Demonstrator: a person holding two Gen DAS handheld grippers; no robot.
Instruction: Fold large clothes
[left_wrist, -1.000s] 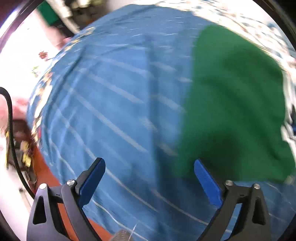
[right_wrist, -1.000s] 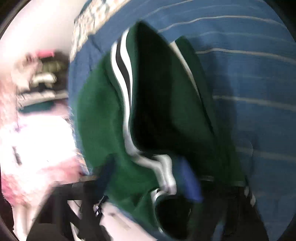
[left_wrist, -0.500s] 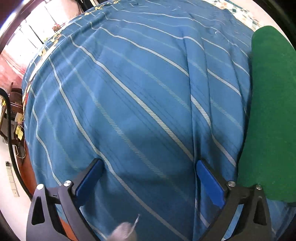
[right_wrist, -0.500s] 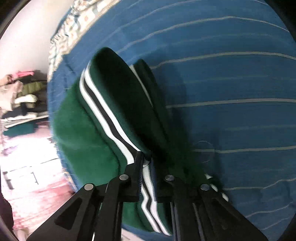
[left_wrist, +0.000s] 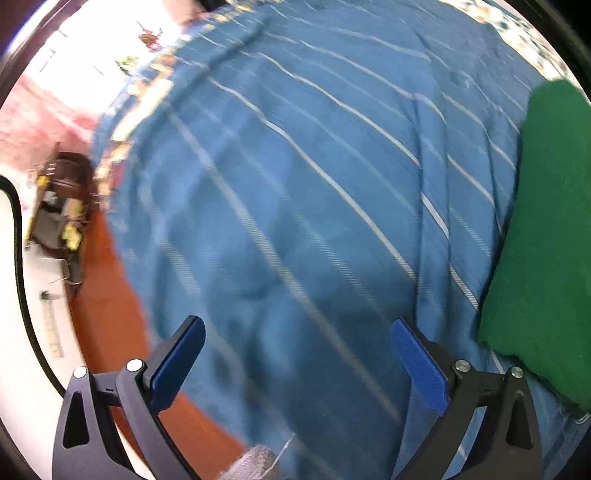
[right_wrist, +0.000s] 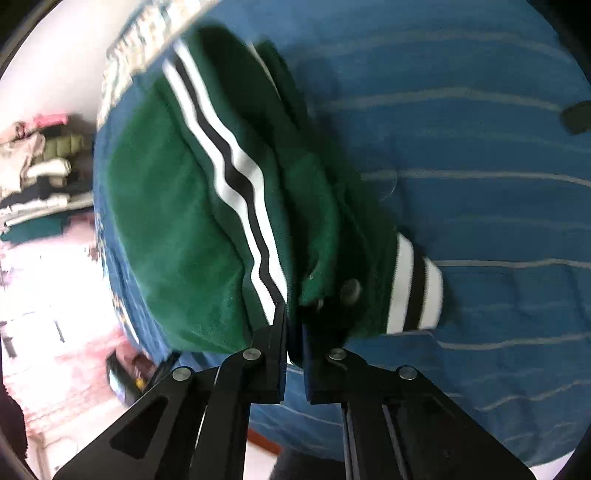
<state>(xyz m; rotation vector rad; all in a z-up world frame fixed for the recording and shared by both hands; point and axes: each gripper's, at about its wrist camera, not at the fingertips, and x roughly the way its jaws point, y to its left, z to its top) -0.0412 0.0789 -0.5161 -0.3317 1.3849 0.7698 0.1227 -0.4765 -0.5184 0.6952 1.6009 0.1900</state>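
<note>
Left wrist view, left to right: the left gripper (left_wrist: 295, 363) stands released, its 2 blue pads spread wide with only the blue striped bedcover (left_wrist: 295, 184) between them and nothing held. The green jacket (left_wrist: 543, 236) occupies the right edge of this frame, from upper right to lower right, outside the right-hand pad and just beside it. Its visible edge runs roughly top to bottom of the frame.

Right wrist view, left to right: a stack of folded clothes (right_wrist: 37, 177) lies at the far left edge, off the bed. The green jacket (right_wrist: 177, 229) fills the centre-left, with a white-and-black stripe (right_wrist: 236, 192) running from upper left down to the fingertips. The right gripper (right_wrist: 293, 325) is clenched on the jacket fabric at lower centre; its jaws have just been closing, with cloth between them. A striped cuff (right_wrist: 413, 291) hangs just right of the fingertips, and the bedcover fills the right half.

Governing relation: the jacket's long axis extends away from the right gripper toward the upper left of its frame. The right hand already holds the garment; the left is beside it but not on it. Judgement: the fold is carried by the right hand, and the left must shift toward the right of its frame to assist.
</note>
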